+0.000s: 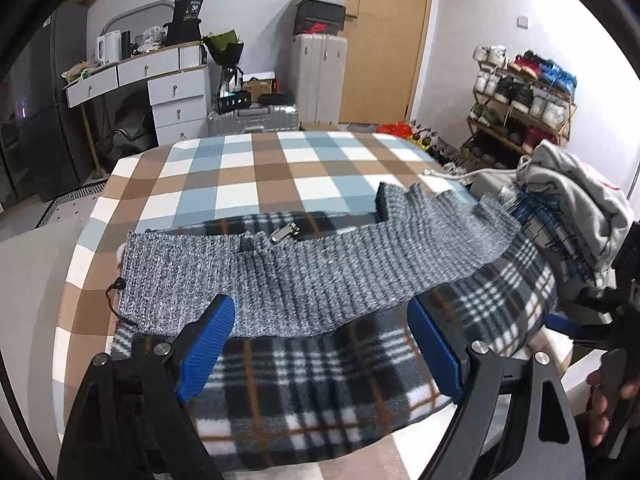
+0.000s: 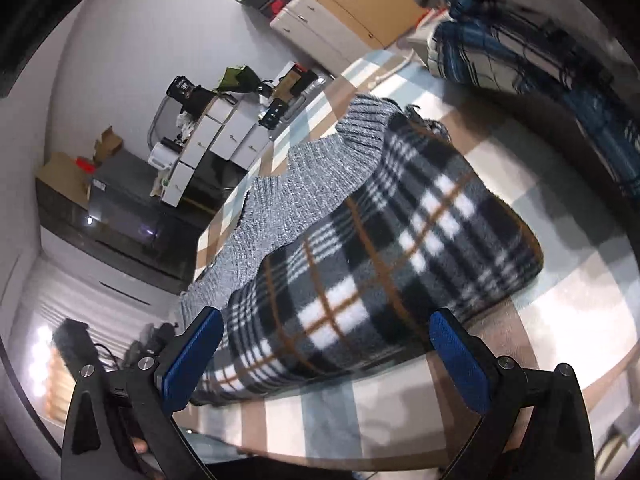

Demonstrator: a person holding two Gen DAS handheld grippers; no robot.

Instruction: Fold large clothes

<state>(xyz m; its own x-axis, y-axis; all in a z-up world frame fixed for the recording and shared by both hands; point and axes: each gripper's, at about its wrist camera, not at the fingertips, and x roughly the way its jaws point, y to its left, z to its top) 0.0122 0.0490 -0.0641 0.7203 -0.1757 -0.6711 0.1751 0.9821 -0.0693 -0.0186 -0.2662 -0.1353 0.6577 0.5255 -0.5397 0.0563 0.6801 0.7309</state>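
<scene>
Two grippers hang over a checked table (image 1: 256,168), both with fingers spread wide and holding nothing. In the left wrist view, the left gripper (image 1: 320,320) stands at 6 o'clock above the plaid fleece garment (image 1: 320,376), whose grey knit part (image 1: 304,276) lies across the middle. A pile of other clothes (image 1: 568,208) sits at 3 o'clock. In the tilted right wrist view, the right gripper (image 2: 324,328) frames the garment's near edge.
</scene>
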